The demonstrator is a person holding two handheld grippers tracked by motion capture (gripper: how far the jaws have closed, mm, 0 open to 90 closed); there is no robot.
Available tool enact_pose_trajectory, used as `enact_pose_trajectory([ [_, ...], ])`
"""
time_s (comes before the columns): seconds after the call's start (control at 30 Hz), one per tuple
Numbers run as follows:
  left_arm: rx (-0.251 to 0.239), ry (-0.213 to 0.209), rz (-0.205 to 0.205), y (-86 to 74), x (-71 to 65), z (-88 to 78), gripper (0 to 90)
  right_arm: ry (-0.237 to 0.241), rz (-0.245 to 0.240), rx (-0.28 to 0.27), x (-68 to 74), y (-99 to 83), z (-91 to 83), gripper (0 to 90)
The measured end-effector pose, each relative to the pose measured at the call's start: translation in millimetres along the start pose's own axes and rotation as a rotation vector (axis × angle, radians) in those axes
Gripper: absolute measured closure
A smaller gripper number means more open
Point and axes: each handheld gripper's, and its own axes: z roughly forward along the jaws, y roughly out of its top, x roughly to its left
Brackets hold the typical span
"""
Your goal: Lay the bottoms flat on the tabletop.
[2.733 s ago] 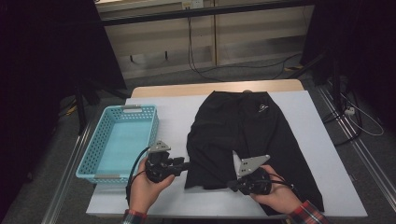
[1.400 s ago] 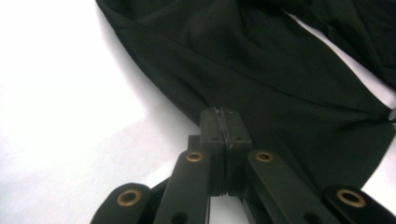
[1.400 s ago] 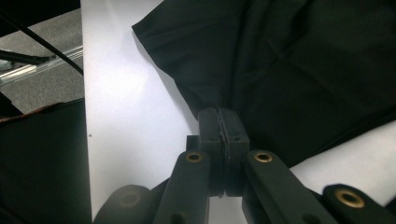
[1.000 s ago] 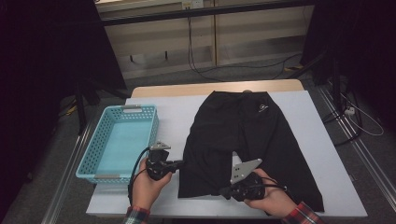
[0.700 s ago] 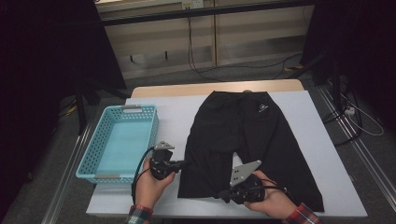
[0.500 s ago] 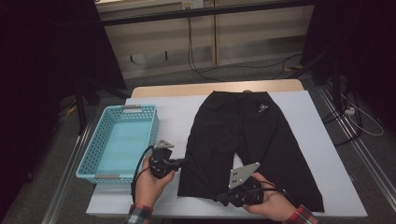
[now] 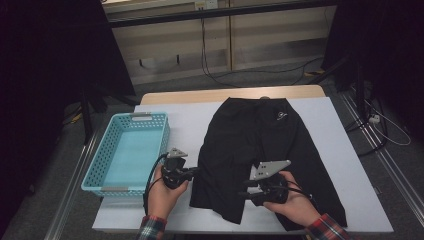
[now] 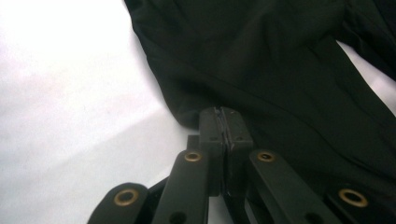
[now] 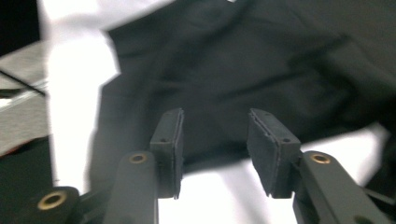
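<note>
On the table, black shorts (image 7: 260, 155) lengthwise, legs toward person, left claw (image 8: 223, 122) clenched on hem, right claw (image 9: 215, 140) released

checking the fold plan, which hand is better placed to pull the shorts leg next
Left. The left gripper is shut at the edge of the black shorts leg, while the right gripper has just been opening, jaws apart with nothing pinched.
</note>
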Motion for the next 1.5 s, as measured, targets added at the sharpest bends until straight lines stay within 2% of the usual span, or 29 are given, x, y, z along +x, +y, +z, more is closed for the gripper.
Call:
enact_pose_trajectory([
  [0.07, 0.002, -0.003, -0.003, 0.3, -0.5, 1.8, 88.6, -0.041, 0.0, 0.026, -2.8, 0.1, 7.9, 57.6],
  [0.13, 0.007, -0.003, 0.002, 0.0, -0.3, 2.5, 88.4, -0.042, -0.009, 0.057, -3.7, 1.1, 15.9, 63.3],
  [0.23, 0.009, -0.002, 0.007, -1.3, 0.7, 3.7, 87.5, -0.088, -0.068, 0.075, -2.2, 3.8, 19.6, 84.0],
  [0.27, 0.007, 0.003, 0.012, -1.9, 0.8, 4.3, 87.2, -0.09, -0.065, 0.074, -3.1, 4.4, 19.1, 89.6],
  [0.37, 0.006, 0.003, 0.007, -3.1, 0.8, 5.3, 86.9, -0.078, -0.047, 0.068, -10.7, 3.1, 17.4, 90.0],
  [0.4, 0.004, 0.004, 0.014, -3.3, 1.1, 4.9, 85.5, -0.087, -0.047, 0.067, -13.4, 2.7, 15.4, 90.0],
  [0.43, -0.003, 0.008, 0.019, -3.8, 1.2, 4.2, 82.4, -0.089, -0.037, 0.064, -15.7, 2.0, 13.0, 90.0],
  [0.5, -0.008, 0.009, 0.012, -6.1, 1.3, 2.7, 70.0, -0.087, -0.02, 0.054, -19.9, -0.8, 8.7, 90.0],
  [0.57, -0.006, 0.006, 0.018, -9.4, 0.7, 0.1, 64.8, -0.093, -0.019, 0.054, -22.0, -4.2, 5.7, 90.0],
  [0.67, -0.01, 0.022, 0.034, -14.7, -3.1, -5.0, 49.7, -0.106, -0.024, 0.056, -23.4, -6.6, 2.3, 90.0],
  [0.73, -0.001, 0.025, 0.043, -17.6, -4.3, -7.7, 48.7, -0.112, -0.027, 0.057, -24.7, -7.7, 0.6, 90.0],
  [0.77, 0.004, 0.027, 0.035, -19.1, -5.0, -7.7, 48.2, -0.11, -0.028, 0.055, -25.3, -8.6, 0.2, 90.0],
  [0.83, 0.031, 0.013, 0.029, -21.4, -5.5, -6.8, 51.1, -0.116, -0.032, 0.054, -25.0, -10.0, -0.5, 89.0],
  [0.93, 0.089, -0.002, 0.032, -23.4, -8.7, -3.2, 62.6, -0.134, -0.033, 0.046, -22.7, -11.0, -2.0, 77.0],
  [0.97, 0.085, 0.01, 0.032, -23.4, -10.5, -2.6, 63.9, -0.132, -0.032, 0.039, -21.8, -10.5, -3.2, 74.1],
  [1.03, 0.112, -0.008, 0.021, -21.9, -10.7, -3.2, 68.0, -0.128, -0.026, 0.022, -19.3, -9.0, -5.6, 67.2],
  [1.07, 0.13, -0.036, -0.003, -22.1, -10.9, -2.9, 76.0, -0.124, -0.029, 0.016, -17.7, -8.2, -6.5, 66.1],
  [1.1, 0.129, -0.04, -0.003, -22.9, -11.4, -2.1, 84.1, -0.12, -0.032, 0.011, -15.8, -7.6, -7.0, 64.2],
  [1.2, 0.146, -0.041, 0.003, -21.0, -12.4, -1.8, 88.6, -0.105, -0.048, 0.004, -8.1, -5.7, -6.7, 61.0],
  [1.3, 0.142, -0.036, 0.01, -18.2, -13.9, -1.2, 89.2, -0.079, -0.07, 0.007, 0.2, -4.6, -5.5, 59.7],
  [1.43, 0.09, -0.043, -0.026, -12.4, -7.9, -10.4, 89.4, -0.037, -0.087, 0.014, 8.6, -4.3, -3.7, 58.9],
  [1.5, 0.081, -0.051, -0.033, -12.3, -5.0, -14.1, 89.3, -0.026, -0.088, 0.023, 10.7, -5.9, -1.7, 58.8],
])
